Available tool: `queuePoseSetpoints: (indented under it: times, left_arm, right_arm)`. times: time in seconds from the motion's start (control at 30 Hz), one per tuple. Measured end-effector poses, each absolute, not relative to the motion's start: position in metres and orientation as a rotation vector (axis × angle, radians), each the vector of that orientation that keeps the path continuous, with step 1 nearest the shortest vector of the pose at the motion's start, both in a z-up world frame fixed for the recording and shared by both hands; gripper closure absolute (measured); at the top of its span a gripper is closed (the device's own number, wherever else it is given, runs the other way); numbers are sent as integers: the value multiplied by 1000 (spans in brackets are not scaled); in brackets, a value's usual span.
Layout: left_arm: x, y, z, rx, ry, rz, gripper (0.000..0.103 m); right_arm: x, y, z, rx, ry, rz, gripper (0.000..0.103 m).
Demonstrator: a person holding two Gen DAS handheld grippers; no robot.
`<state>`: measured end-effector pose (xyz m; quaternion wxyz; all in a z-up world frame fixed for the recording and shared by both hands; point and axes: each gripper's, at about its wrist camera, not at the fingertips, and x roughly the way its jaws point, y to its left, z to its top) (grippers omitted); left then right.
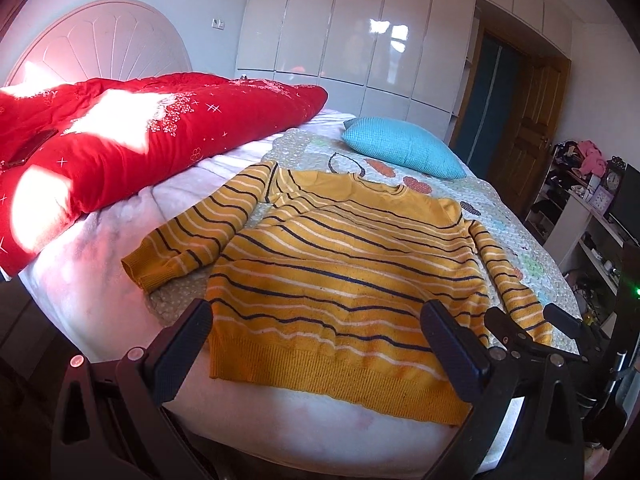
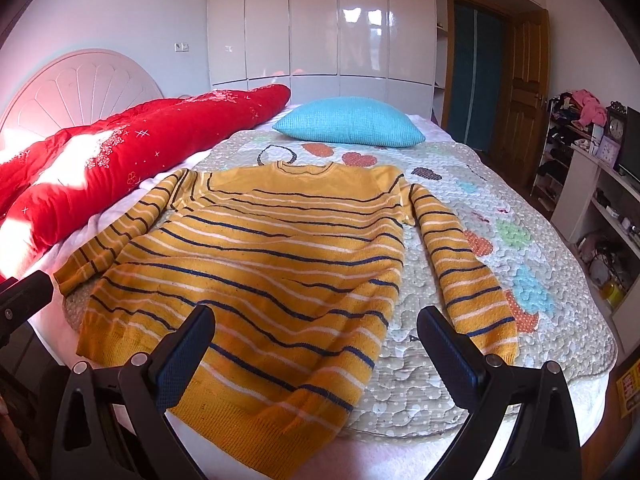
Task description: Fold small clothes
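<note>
A small yellow sweater point(image 1: 340, 268) point(image 2: 256, 256) with dark and white stripes lies flat and face up on the bed, both sleeves spread out to the sides, hem toward me. My left gripper point(image 1: 316, 320) is open, hovering just above the hem with the sweater's lower body between its fingers. My right gripper point(image 2: 314, 326) is open too, poised over the sweater's lower right corner and the quilt beside it. From the left wrist view, the right gripper point(image 1: 524, 320) shows at the right, near the right sleeve's cuff. Neither holds anything.
A patterned quilted mat point(image 2: 480, 240) lies under the sweater on the bed. A red duvet point(image 1: 120, 148) is heaped at the left, a blue pillow point(image 2: 352, 122) sits at the far end. Cluttered shelves point(image 2: 592, 184) stand beside the bed at the right.
</note>
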<state>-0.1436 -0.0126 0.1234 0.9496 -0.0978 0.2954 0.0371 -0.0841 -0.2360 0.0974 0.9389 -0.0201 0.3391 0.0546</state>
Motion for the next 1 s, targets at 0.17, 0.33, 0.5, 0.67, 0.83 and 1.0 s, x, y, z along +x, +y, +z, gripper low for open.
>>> queuePoseSetpoints:
  times: [0.17, 0.33, 0.5, 0.67, 0.83, 1.0]
  left_arm:
    - [-156, -14, 131, -174, 479, 115, 0]
    - [-160, -15, 138, -167, 438, 89, 0]
    - [-141, -15, 121, -177, 611, 67, 0]
    - [-138, -13, 109, -208, 663, 43, 0]
    - [-139, -13, 109, -196, 655, 64, 0]
    - [-136, -12, 106, -193, 674, 71, 0]
  right_arm:
    - [-84, -236, 96, -29, 693, 114, 0]
    - [-83, -237, 93, -24, 700, 112, 0]
    - [-83, -236, 91, -32, 693, 106, 0]
    - [-82, -236, 90, -29, 705, 104, 0]
    - [-82, -237, 86, -29, 708, 105, 0]
    - [-82, -236, 84, -36, 703, 107, 0]
